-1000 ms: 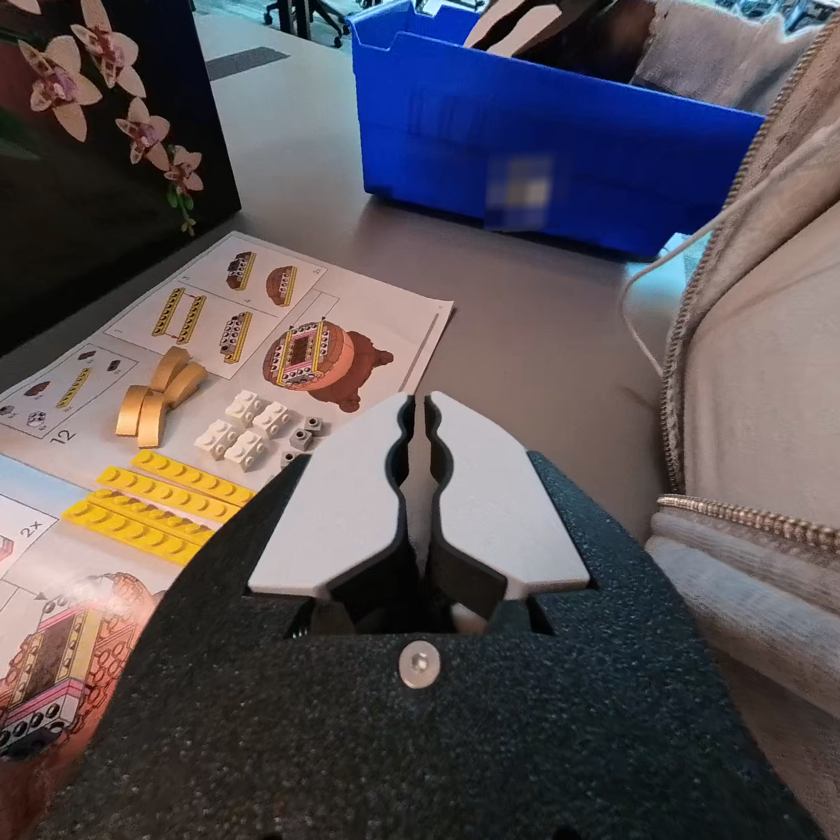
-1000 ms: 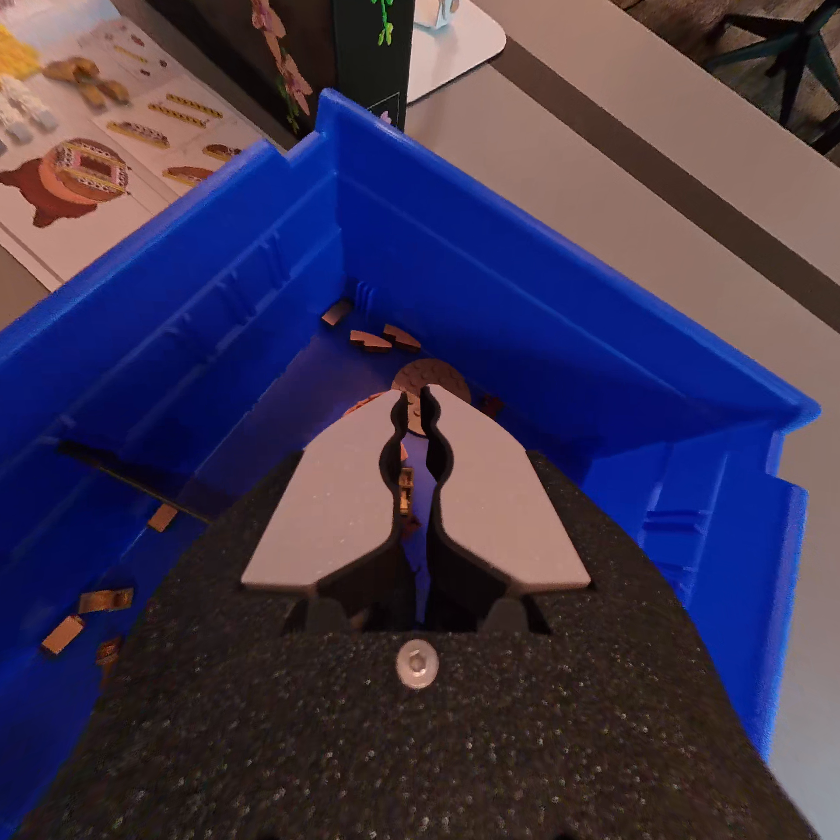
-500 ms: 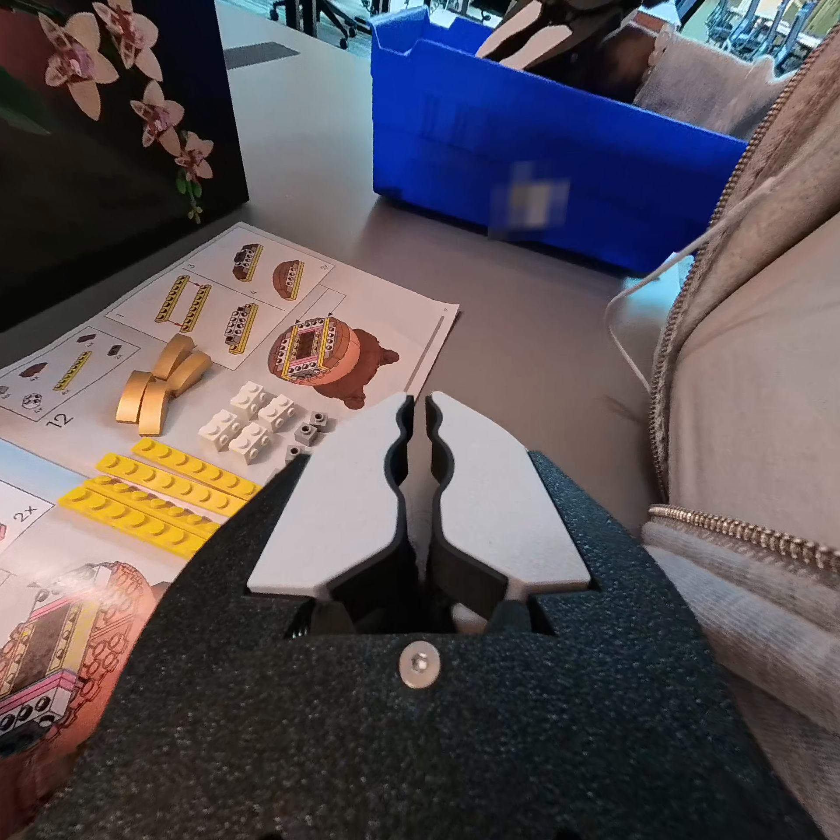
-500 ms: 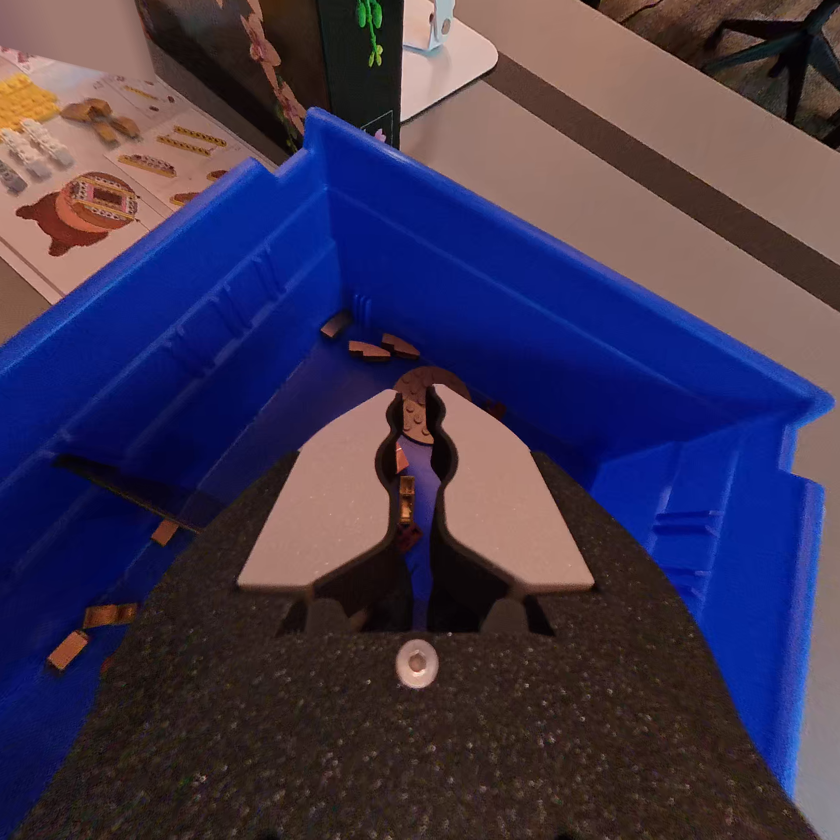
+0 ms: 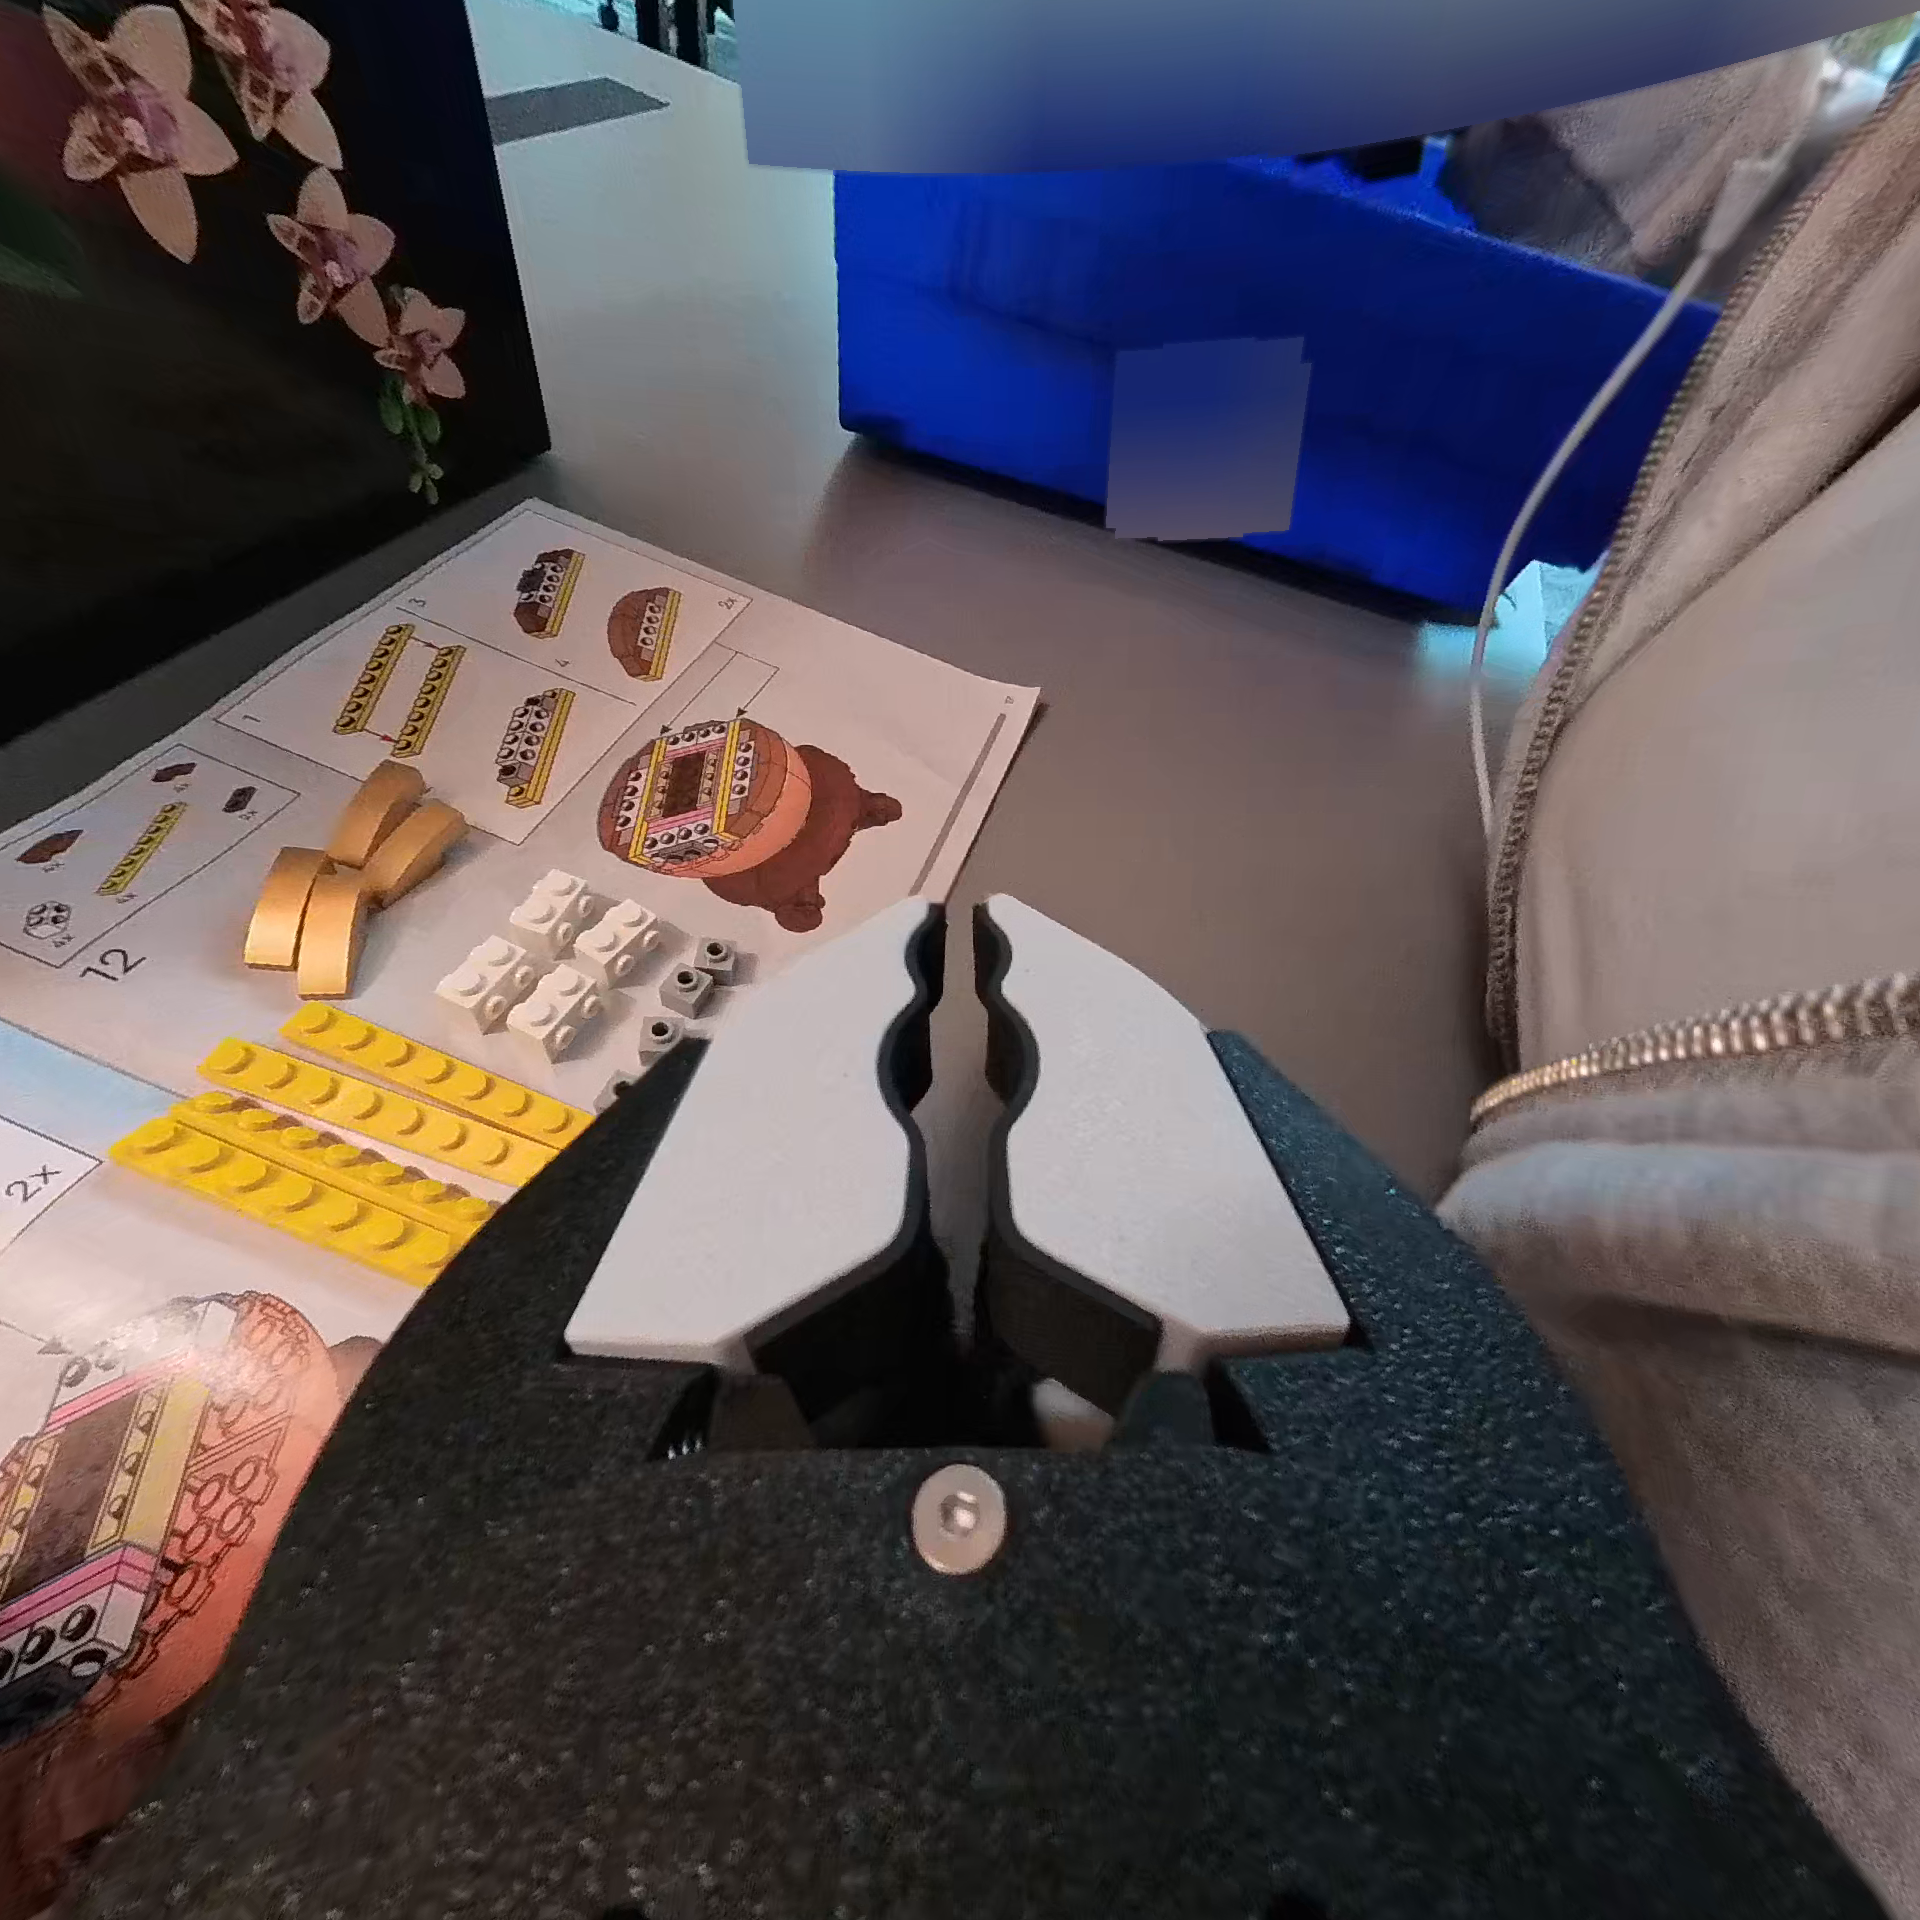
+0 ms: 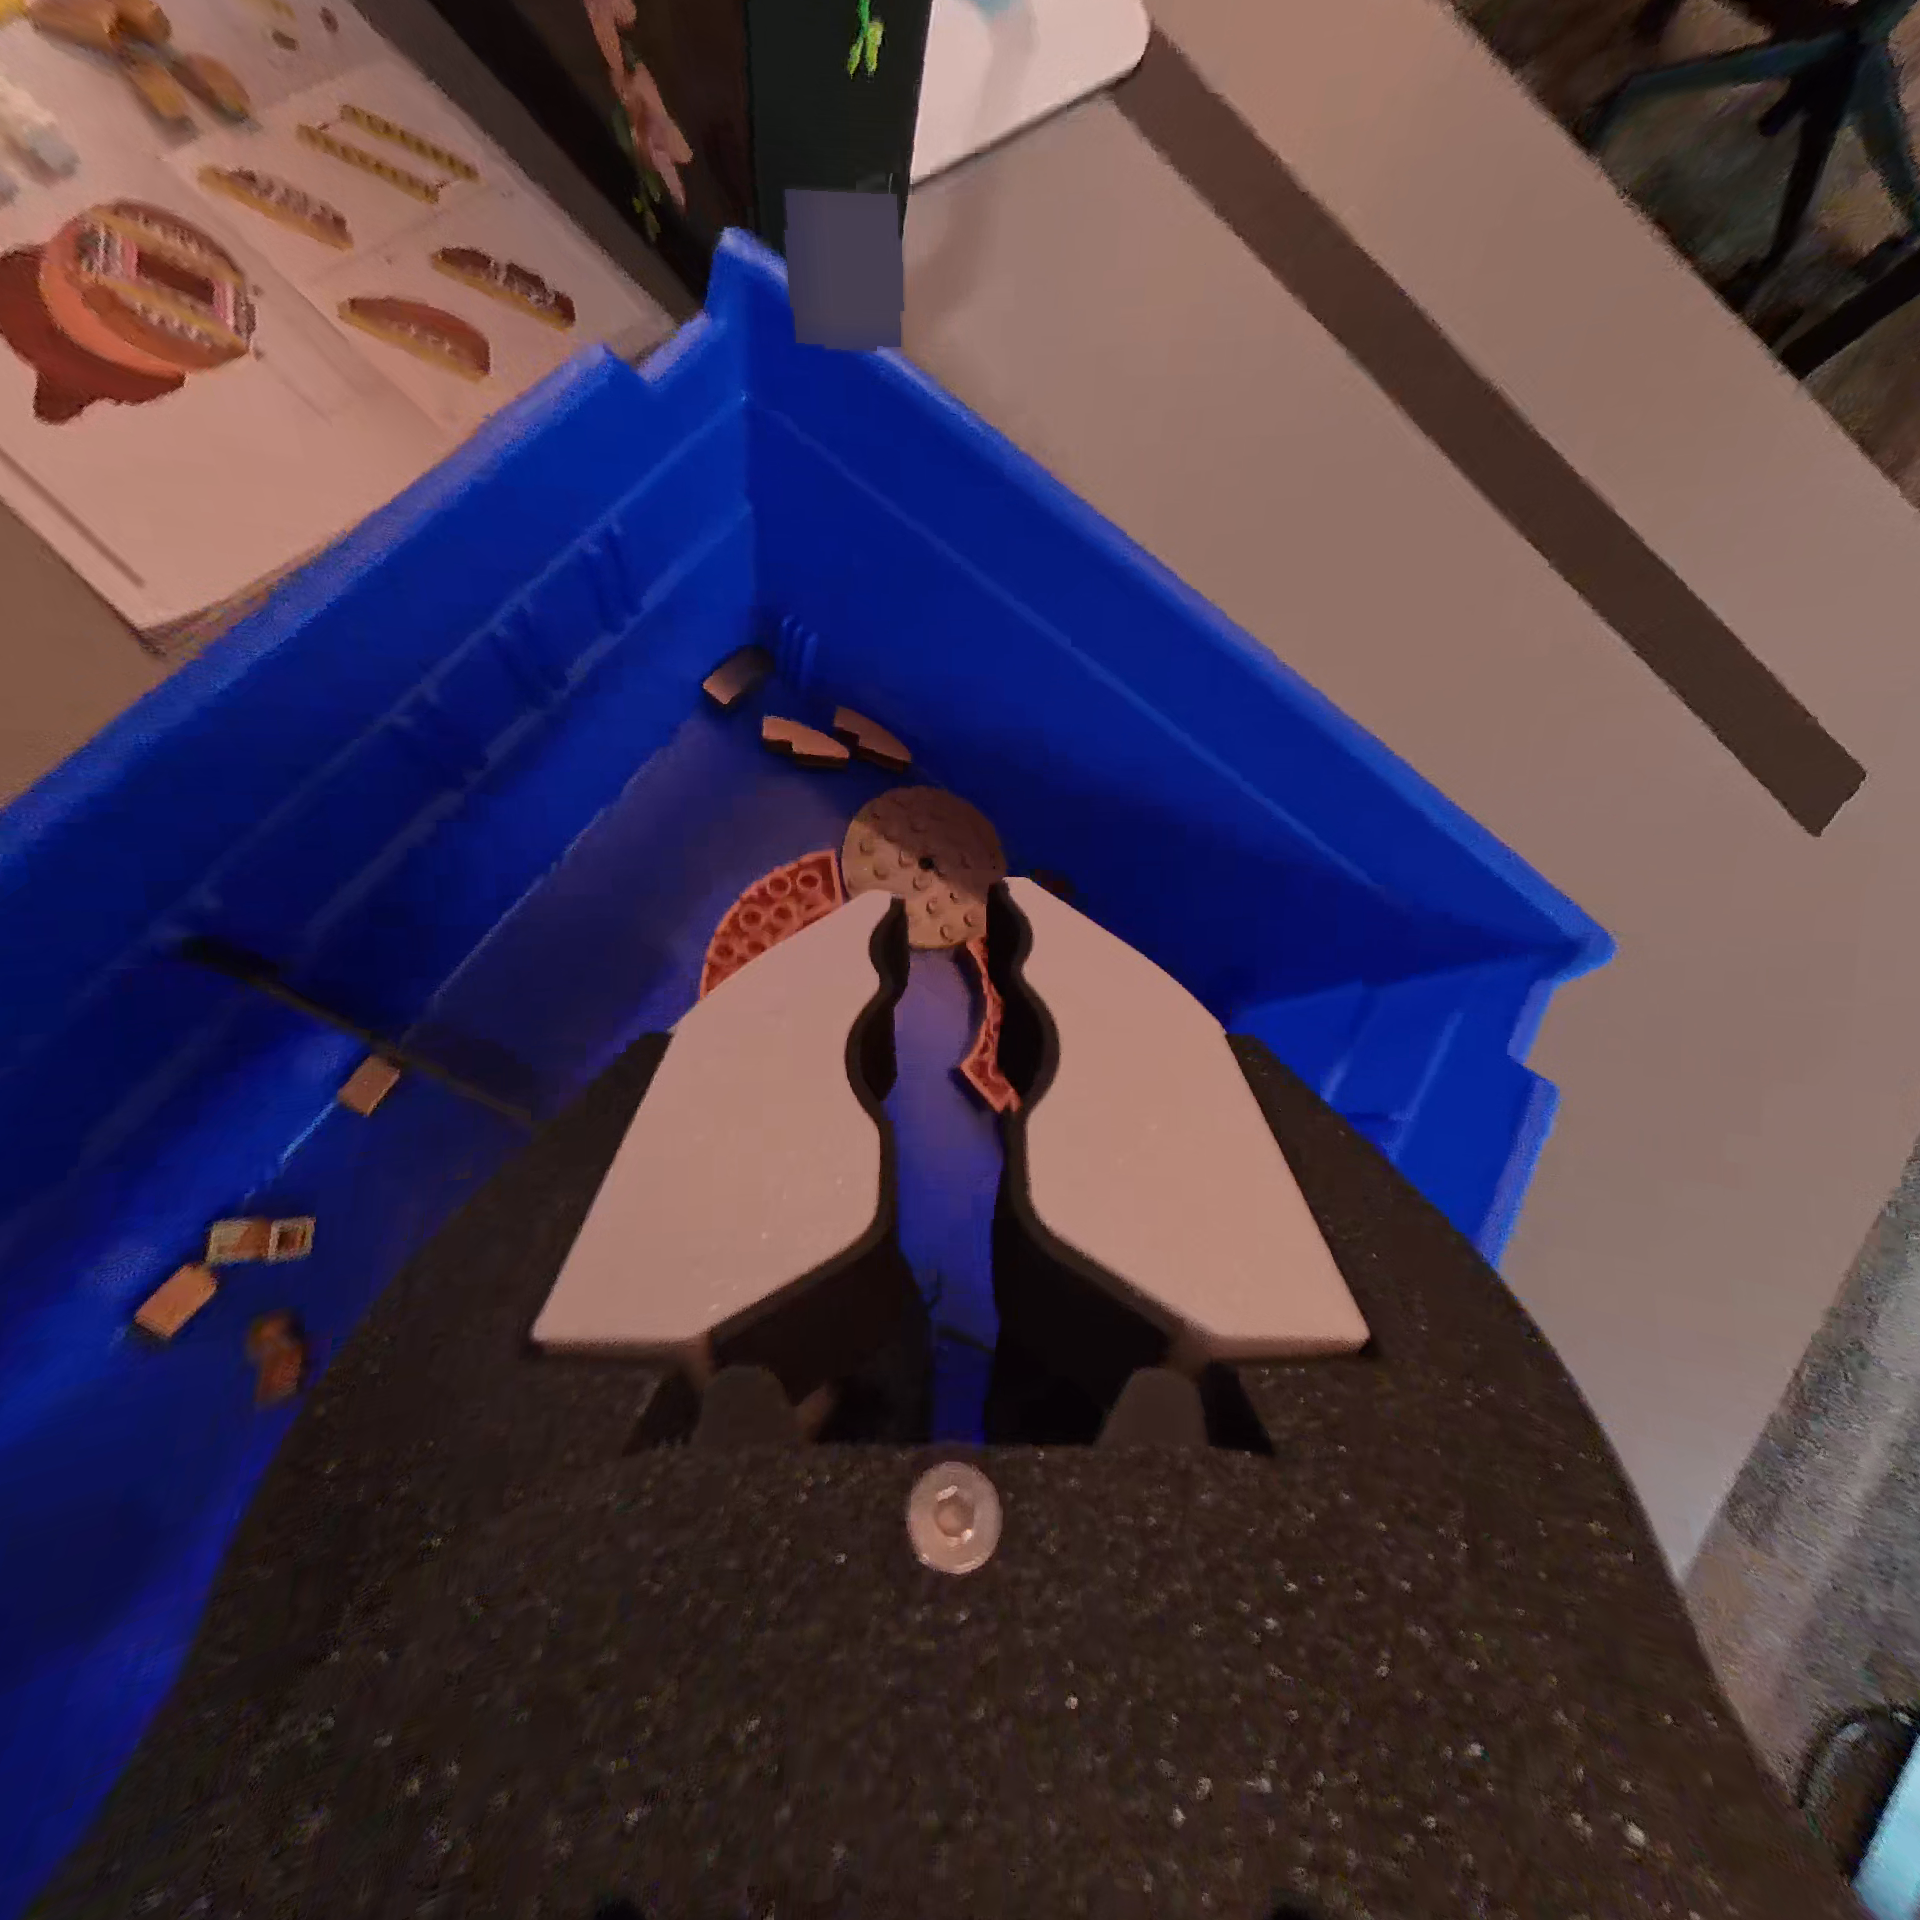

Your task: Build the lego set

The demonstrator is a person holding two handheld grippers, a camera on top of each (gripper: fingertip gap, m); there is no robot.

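Parted over a studded round brown plate (image 6: 925,862) in a glossy blue bin (image 6: 1091,665): right gripper (image 6: 940,904); left gripper (image 5: 958,920) nearly closed, empty.

Small printed step markings stand on the white instruction booklet (image 5: 868,698).

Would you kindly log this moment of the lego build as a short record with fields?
left gripper: nearly closed, empty, above the table edge beside the instruction sheet
right gripper: open, inside the blue bin, tips at the round brown plate
under the plate: curved orange studded piece
loose in bin: small brown pieces
on sheet: yellow plates, white bricks, gold curved pieces, small grey pieces
behind sheet: dark box with orchid print
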